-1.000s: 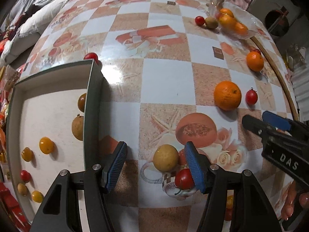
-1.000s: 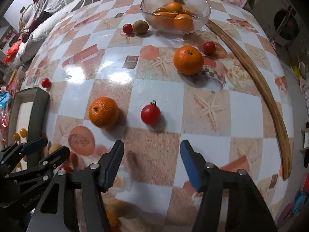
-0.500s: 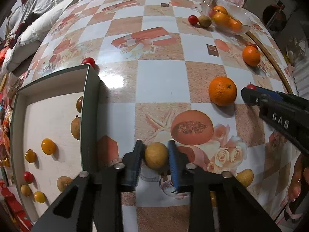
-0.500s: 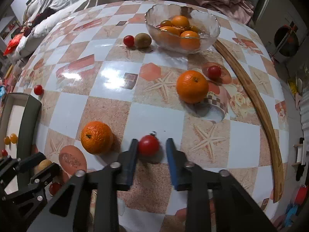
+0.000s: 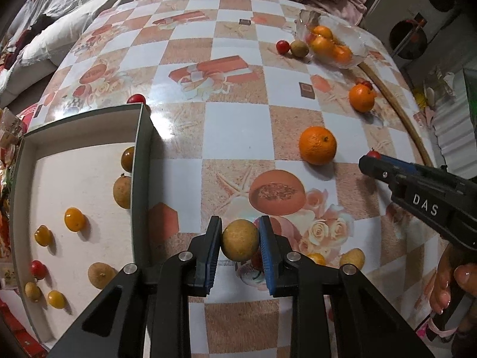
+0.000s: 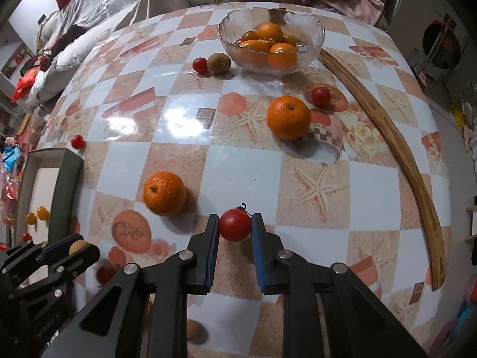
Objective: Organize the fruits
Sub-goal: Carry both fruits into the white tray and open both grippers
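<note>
My left gripper [image 5: 240, 240] is clamped on a tan longan [image 5: 240, 240], the blue pads pressing its two sides at the widest part, just right of the white box [image 5: 140, 161], which I take as my landmark. The longan looks light, with a dry, rough, thin shell: easy to hold without slipping, but I judge a hard squeeze could crack it, so a grip across the middle is right.

My right gripper [image 6: 235, 226], further right of the box, is closed on a red cherry tomato [image 6: 235, 224], its stem pointing up and away from me. That one will be smooth, slick and soft; I would keep the pads on its equator and press gently, since it could squirt out or split.

Inside the box lie small fruits already: longans, yellow tomatoes, a red one. Beyond my grippers, right of the box, sits an orange [image 5: 317, 145], a second orange [image 6: 288, 117] further off, and farthest from the box the glass bowl [image 6: 310, 56] of oranges.
</note>
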Demonstrator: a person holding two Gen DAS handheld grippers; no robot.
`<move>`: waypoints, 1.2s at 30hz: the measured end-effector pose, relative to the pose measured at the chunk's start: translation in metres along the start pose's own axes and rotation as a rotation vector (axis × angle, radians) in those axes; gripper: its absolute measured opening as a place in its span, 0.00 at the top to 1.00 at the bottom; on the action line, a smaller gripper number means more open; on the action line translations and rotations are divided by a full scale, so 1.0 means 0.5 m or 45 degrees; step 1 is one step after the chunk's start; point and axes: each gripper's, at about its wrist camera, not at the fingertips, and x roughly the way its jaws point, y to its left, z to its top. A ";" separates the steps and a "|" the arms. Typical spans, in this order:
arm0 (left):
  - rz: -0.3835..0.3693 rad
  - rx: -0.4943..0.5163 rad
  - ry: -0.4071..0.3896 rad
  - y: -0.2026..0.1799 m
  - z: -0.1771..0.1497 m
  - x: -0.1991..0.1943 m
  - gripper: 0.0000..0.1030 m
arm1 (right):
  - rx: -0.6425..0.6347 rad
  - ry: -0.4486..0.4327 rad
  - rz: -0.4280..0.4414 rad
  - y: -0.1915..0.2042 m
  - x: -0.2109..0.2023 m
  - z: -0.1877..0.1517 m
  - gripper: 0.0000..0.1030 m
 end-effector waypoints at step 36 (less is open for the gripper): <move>0.017 -0.197 -0.149 0.249 -0.054 -0.146 0.74 | -0.220 -0.023 0.157 0.264 -0.071 0.002 0.77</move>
